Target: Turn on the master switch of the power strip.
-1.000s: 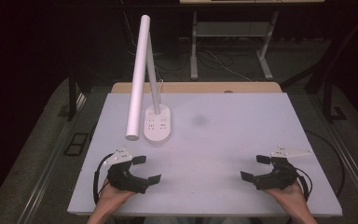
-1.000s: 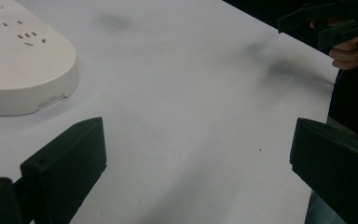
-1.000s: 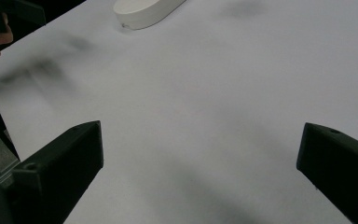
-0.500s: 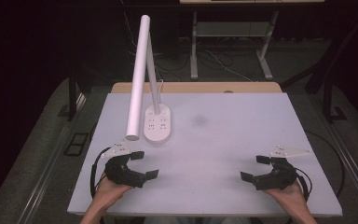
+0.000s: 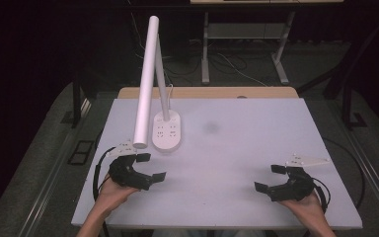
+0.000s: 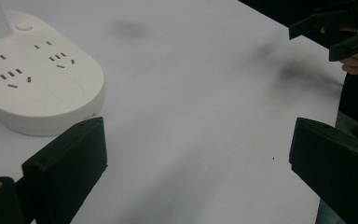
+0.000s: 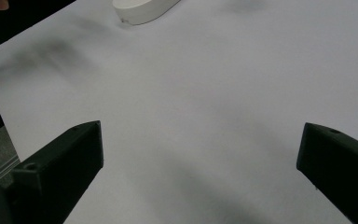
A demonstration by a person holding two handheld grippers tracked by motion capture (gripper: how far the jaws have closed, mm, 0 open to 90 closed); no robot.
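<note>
The left gripper [image 5: 150, 167] sits near the table's front left corner, its two black jaws spread wide with nothing between them; the person's left hand [image 5: 109, 190] grips it from behind. In the left gripper view those jaws frame bare white tabletop, one of them just beside the rounded front edge of the lamp base [image 6: 32, 88], not touching it. The right gripper [image 5: 269, 178] rests near the front right corner, jaws likewise wide apart and empty, held by the right hand [image 5: 306, 205].

The white table [image 5: 256, 143] carries a desk lamp [image 5: 148, 81] toward its back left: an oval base with socket slots on top, a thin stem, and a long tubular head tilted forward so that its lower end hangs close above the left gripper.

The left gripper view makes out the socket slots and a small round button [image 6: 24, 27] on the base, and shows the right gripper far off at the upper right. The right gripper view catches just the base's edge [image 7: 142, 10] at the top. No writing can be read on anything.
</note>
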